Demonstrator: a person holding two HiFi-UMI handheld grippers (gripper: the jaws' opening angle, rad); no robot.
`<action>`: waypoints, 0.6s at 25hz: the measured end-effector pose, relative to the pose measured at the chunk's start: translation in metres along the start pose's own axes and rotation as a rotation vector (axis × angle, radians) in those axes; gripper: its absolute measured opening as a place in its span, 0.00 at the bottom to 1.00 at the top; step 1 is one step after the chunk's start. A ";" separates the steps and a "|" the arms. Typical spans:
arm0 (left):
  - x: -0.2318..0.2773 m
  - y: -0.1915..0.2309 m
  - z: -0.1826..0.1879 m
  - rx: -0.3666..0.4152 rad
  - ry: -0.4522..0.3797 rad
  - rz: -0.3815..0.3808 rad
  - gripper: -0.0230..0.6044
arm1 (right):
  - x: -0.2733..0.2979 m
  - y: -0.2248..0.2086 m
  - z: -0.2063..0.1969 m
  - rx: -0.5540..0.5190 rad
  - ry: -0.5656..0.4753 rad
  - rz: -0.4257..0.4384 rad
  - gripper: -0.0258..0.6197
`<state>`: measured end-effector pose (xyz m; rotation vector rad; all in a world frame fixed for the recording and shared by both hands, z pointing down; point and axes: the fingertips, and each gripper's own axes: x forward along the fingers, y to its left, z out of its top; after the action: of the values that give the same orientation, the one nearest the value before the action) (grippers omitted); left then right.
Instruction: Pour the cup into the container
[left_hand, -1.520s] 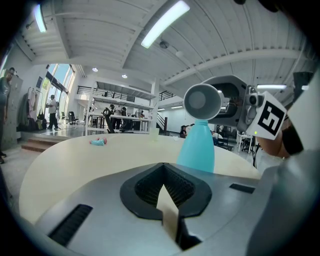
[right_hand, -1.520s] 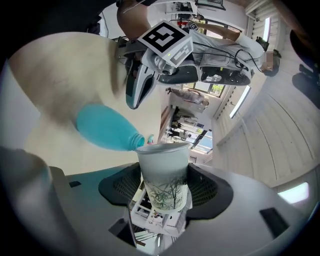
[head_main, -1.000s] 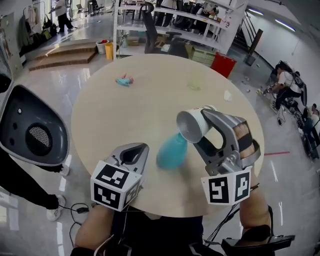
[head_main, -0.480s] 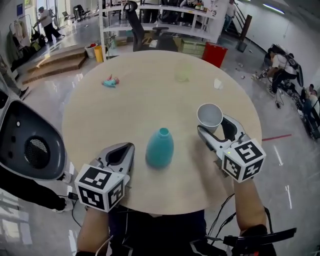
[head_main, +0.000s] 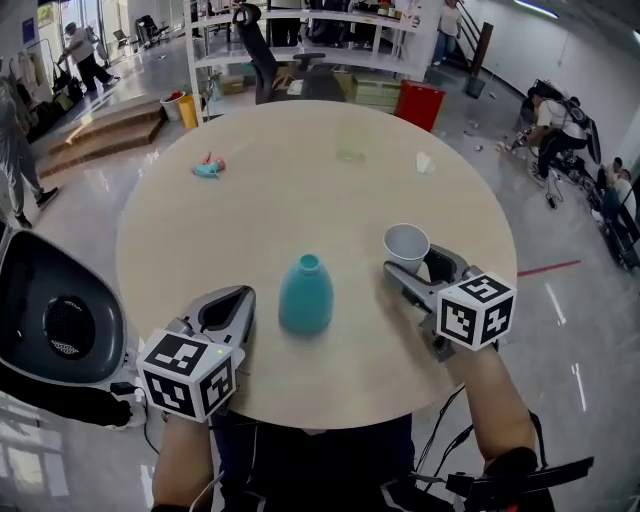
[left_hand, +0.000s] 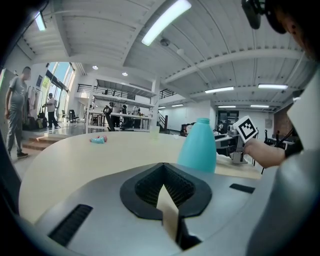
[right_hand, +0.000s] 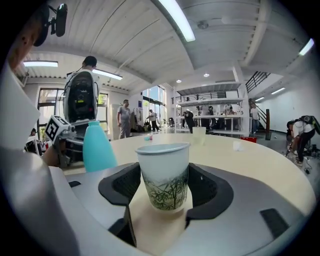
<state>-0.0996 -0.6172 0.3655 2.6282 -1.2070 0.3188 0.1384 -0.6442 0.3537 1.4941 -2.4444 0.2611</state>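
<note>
Your R gripper was clamped on the cup, upright just right of the bottle, L gripper closed & empty, so w/ nothing steadying that narrow bottle a fast tilt could've spilled or knocked it over.

Cup: white, green bamboo-leaf print on the lower half. Bottle: plain teal. Table: pale beige, faint wood grain. Left gripper and right gripper: grey shells, black ribbed pads. Each carries a cube of black-and-white square markers. Small toy: teal with pink. Far cup: pale green, see-through. Bin: red.
</note>
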 end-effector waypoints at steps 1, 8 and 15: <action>0.000 0.001 0.000 -0.002 0.001 0.004 0.04 | 0.002 0.001 -0.003 0.000 0.011 0.010 0.50; 0.001 0.002 -0.003 -0.011 0.012 0.015 0.04 | -0.001 0.004 -0.016 0.034 0.044 0.053 0.50; -0.002 0.004 -0.001 -0.006 -0.006 0.014 0.04 | -0.016 0.012 -0.013 0.080 -0.006 0.106 0.51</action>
<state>-0.1035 -0.6182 0.3665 2.6184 -1.2272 0.3094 0.1365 -0.6213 0.3606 1.3995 -2.5501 0.3799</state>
